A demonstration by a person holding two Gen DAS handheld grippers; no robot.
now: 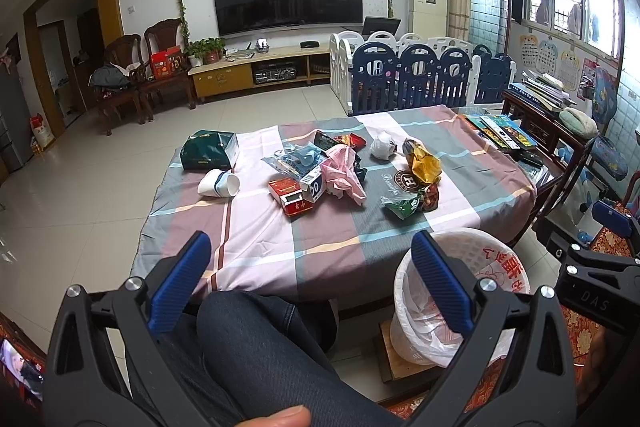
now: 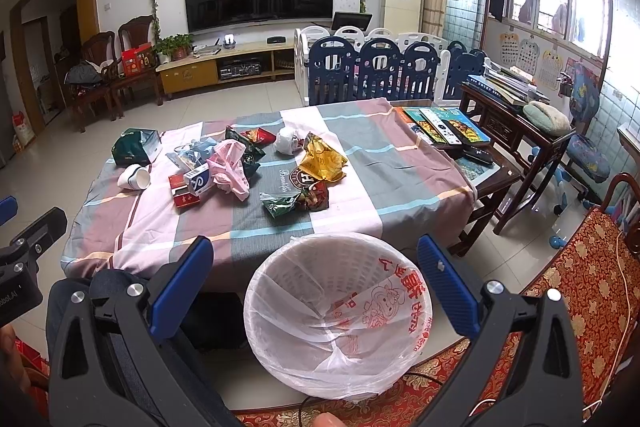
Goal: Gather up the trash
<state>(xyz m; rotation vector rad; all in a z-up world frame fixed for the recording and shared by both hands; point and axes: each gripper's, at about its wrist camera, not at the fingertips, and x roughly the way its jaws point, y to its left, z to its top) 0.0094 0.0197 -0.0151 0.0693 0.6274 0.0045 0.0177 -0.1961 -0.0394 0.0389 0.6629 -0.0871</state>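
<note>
Trash lies on the checked tablecloth [image 1: 256,239]: a tipped white paper cup [image 1: 218,183], a red cigarette box [image 1: 290,196], a pink plastic bag [image 1: 345,171], a yellow wrapper [image 1: 423,163], a green snack packet [image 1: 404,205] and a crumpled white bag [image 1: 382,145]. A white bin [image 2: 340,311] lined with a plastic bag stands on the floor at the table's near edge; it looks empty. My left gripper [image 1: 310,281] is open and empty, held back over the person's leg. My right gripper [image 2: 316,287] is open and empty above the bin.
A dark green bag [image 1: 206,151] sits at the table's far left. Books [image 2: 444,125] lie on the table's right end, beside a dark wooden side table [image 2: 516,131]. A red patterned sofa cushion [image 2: 580,291] is at the right. A playpen fence [image 2: 384,69] stands behind.
</note>
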